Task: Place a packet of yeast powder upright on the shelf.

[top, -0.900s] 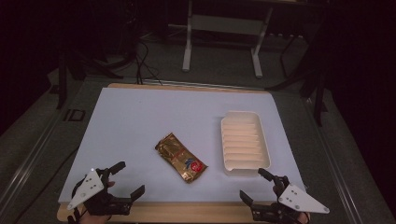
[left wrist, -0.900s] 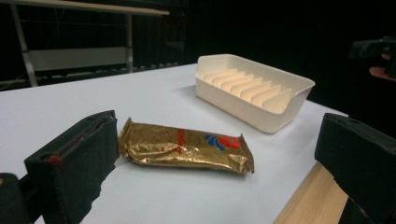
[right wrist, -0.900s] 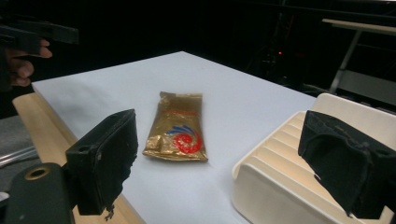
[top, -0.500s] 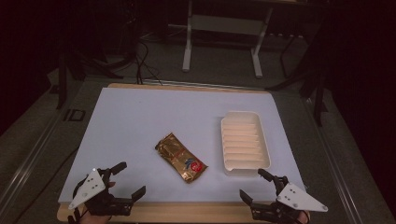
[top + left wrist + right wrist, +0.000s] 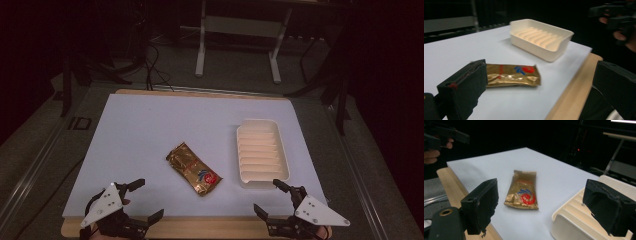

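Judging the gold packet (image 5: 193, 168) light, crinkly, slippery; we'd pinch its end seam; left gripper (image 5: 142, 201) and right gripper (image 5: 272, 197) gaped wide, empty.

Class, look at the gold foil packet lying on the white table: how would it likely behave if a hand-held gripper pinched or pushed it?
The gold packet looks crinkled and thin, so it would probably flex rather than stay stiff. Its shiny foil may slip between pads. Lying flat on the white table, it should slide when pushed, not roll.
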The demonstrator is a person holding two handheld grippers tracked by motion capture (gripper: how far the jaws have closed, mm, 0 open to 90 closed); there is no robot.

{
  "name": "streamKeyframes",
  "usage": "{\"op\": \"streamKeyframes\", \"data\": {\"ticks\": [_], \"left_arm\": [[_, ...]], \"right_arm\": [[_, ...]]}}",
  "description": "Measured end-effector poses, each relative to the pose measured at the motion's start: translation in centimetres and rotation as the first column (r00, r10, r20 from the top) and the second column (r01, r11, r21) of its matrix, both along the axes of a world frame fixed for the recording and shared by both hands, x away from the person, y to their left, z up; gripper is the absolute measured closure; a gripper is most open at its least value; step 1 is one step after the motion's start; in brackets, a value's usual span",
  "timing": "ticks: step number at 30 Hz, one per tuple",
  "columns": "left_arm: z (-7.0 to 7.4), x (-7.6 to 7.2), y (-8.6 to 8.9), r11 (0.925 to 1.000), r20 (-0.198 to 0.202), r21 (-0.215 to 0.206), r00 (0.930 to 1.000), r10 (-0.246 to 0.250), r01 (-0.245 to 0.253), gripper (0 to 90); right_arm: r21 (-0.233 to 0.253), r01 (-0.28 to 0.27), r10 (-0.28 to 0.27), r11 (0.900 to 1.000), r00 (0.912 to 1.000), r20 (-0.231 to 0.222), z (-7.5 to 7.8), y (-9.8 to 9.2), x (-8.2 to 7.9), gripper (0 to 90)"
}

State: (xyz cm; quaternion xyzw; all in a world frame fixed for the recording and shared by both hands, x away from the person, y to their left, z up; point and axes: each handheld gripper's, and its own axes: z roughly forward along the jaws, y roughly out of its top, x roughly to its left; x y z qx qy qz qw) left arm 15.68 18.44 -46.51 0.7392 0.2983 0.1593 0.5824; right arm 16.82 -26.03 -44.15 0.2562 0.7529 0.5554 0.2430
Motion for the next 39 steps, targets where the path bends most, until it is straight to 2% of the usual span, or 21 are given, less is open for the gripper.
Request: {"op": "streamKeyframes", "data": {"ticks": [5, 8, 9, 11, 14, 16, 18, 21, 23, 27, 32, 34, 37, 39], "left_arm": [[0.9, 0.0, -0.8, 0.9989, 0.016, -0.007, 0.9988, -0.046, 0.046, 0.4], [1.3, 0.1, -1.2, 0.9980, 0.011, 0.000, 0.9979, -0.064, 0.064, 0.4], [1.3, 0.3, -1.4, 0.9982, 0.014, 0.009, 0.9982, -0.059, 0.059, 0.4], [1.5, 0.5, -1.5, 0.9975, 0.016, -0.003, 0.9974, -0.070, 0.070, 0.4], [1.9, 1.1, -1.8, 0.9972, 0.019, 0.003, 0.9970, -0.074, 0.074, 0.4], [2.1, 1.5, -2.0, 0.9970, 0.018, 0.002, 0.9969, -0.077, 0.077, 0.4], [2.3, 1.8, -2.3, 0.9979, 0.026, -0.005, 0.9975, -0.065, 0.065, 0.4], [2.3, 2.4, -2.7, 0.9981, 0.013, -0.018, 0.9982, -0.059, 0.059, 0.4], [2.2, 2.7, -3.0, 0.9984, 0.008, -0.008, 0.9984, -0.056, 0.056, 0.4], [2.3, 3.4, -3.4, 0.9987, 0.002, -0.007, 0.9987, -0.051, 0.051, 0.4], [2.9, 4.3, -3.5, 0.9998, 0.019, -0.003, 0.9996, -0.022, 0.022, 0.4], [3.0, 4.7, -3.5, 0.9998, 0.014, -0.007, 0.9997, -0.019, 0.019, 0.5], [3.0, 5.2, -3.5, 0.9999, 0.016, 0.009, 0.9998, -0.009, 0.008, 0.4], [2.9, 5.5, -3.6, 0.9999, 0.018, 0.012, 0.9998, -0.006, 0.006, 0.4]], "right_arm": [[0.006, 0.015, -0.015, 1.000, 0.9998, 0.016, 0.3, -0.1, -0.3, 11.8], [0.003, 0.014, -0.014, 1.000, 0.9998, 0.017, 0.5, 0.0, -0.3, 11.8], [-0.004, 0.015, -0.015, 1.000, 0.9996, 0.024, 0.6, 0.0, -0.3, 11.8], [-0.016, 0.014, -0.013, 1.000, 0.9991, 0.041, 0.8, 0.0, -0.5, 11.8], [-0.008, 0.012, -0.012, 1.000, 0.9979, 0.064, 1.2, -0.1, -0.8, 11.6], [0.005, 0.002, -0.003, 1.000, 0.9986, 0.053, 1.3, 0.0, -0.7, 11.3], [0.014, -0.012, 0.011, 1.000, 0.9995, 0.030, 1.5, 0.0, -0.7, 11.0], [0.025, -0.032, 0.031, 0.999, 0.9991, 0.030, 1.9, 0.3, -0.9, 10.9], [0.022, -0.032, 0.031, 0.999, 0.9987, 0.041, 2.0, 0.4, -1.1, 10.9], [0.023, -0.040, 0.040, 0.999, 0.9988, 0.028, 1.9, 0.6, -1.0, 11.0], [0.043, -0.048, 0.046, 0.998, 0.9982, 0.039, 1.8, 0.5, -0.8, 10.7], [0.049, -0.037, 0.035, 0.998, 0.9984, 0.045, 1.8, 0.5, -0.7, 10.7], [0.060, -0.036, 0.033, 0.998, 0.9982, 0.049, 1.7, 0.3, -0.5, 10.2], [0.050, -0.030, 0.027, 0.998, 0.9977, 0.062, 1.7, 0.2, -0.2, 10.3]]}}
